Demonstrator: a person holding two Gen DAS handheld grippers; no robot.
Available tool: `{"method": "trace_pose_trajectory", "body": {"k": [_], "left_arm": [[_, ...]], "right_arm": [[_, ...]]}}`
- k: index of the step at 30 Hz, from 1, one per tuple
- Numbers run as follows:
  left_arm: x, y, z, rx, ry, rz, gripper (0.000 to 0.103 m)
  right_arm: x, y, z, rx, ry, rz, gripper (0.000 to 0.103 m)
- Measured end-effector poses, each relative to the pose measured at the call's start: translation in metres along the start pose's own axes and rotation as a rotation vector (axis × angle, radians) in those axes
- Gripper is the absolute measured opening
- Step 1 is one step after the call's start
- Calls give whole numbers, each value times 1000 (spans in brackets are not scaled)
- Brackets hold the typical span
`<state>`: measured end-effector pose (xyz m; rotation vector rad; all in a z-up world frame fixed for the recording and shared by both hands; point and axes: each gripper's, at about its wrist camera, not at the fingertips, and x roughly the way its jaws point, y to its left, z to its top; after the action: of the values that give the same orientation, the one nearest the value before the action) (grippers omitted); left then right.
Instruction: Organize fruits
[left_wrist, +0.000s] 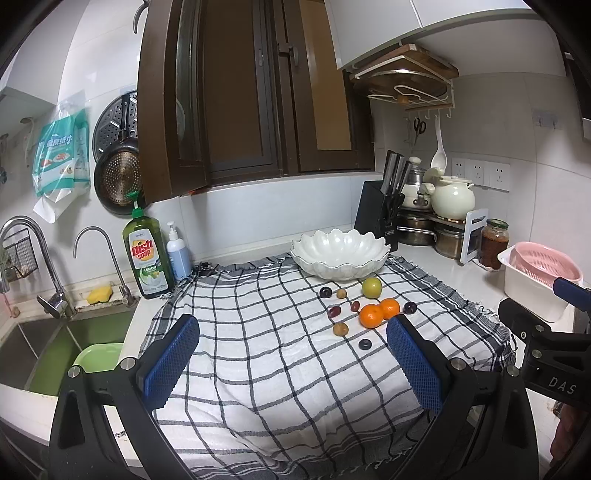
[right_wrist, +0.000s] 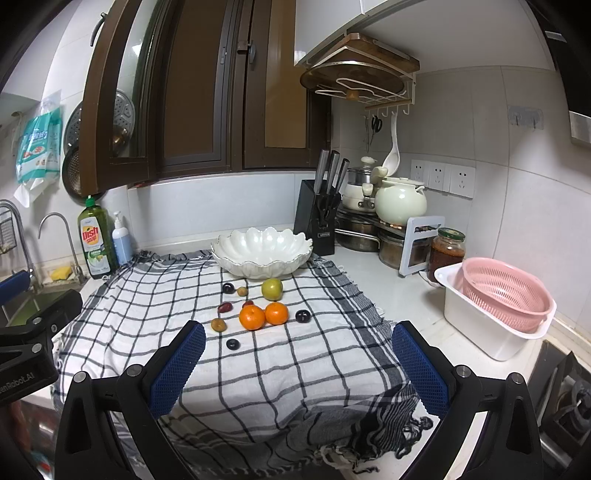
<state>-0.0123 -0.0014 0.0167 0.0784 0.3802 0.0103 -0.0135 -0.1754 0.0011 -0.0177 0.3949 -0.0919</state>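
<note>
A white scalloped bowl (left_wrist: 340, 254) (right_wrist: 262, 255) stands empty at the back of a checked cloth (left_wrist: 258, 350) (right_wrist: 277, 362). In front of it lie two oranges (left_wrist: 371, 316) (right_wrist: 252, 318), a green fruit (left_wrist: 371, 287) (right_wrist: 272, 289), and several small dark and tan fruits (left_wrist: 364, 344) (right_wrist: 232, 344). My left gripper (left_wrist: 291, 354) is open and empty, hovering over the near cloth, short of the fruit. My right gripper (right_wrist: 299, 354) is open and empty too, just behind the fruit group.
A sink (left_wrist: 48, 343) with taps lies to the left, with a dish soap bottle (left_wrist: 147, 254) beside it. A knife block (right_wrist: 317, 218), pots and a jar (right_wrist: 445, 251) stand at the back right. A pink colander in a white tub (right_wrist: 498, 306) sits at right.
</note>
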Motion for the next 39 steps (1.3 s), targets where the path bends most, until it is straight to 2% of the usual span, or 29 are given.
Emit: {"method": "trace_pose_trajectory", "body": {"k": [8, 18, 27, 39], "left_arm": [[1, -4, 0, 8, 5, -4, 103], [24, -2, -1, 27, 51, -41, 103], [55, 4, 1, 71, 88, -80, 95], [111, 12, 4, 148, 142, -148, 87]], "right_arm": [[1, 0, 0, -2, 2, 2, 103], [21, 8, 0, -19, 28, 18, 102], [51, 20, -2, -28, 48, 45, 102], [104, 45, -8, -34, 112, 82, 90]]}}
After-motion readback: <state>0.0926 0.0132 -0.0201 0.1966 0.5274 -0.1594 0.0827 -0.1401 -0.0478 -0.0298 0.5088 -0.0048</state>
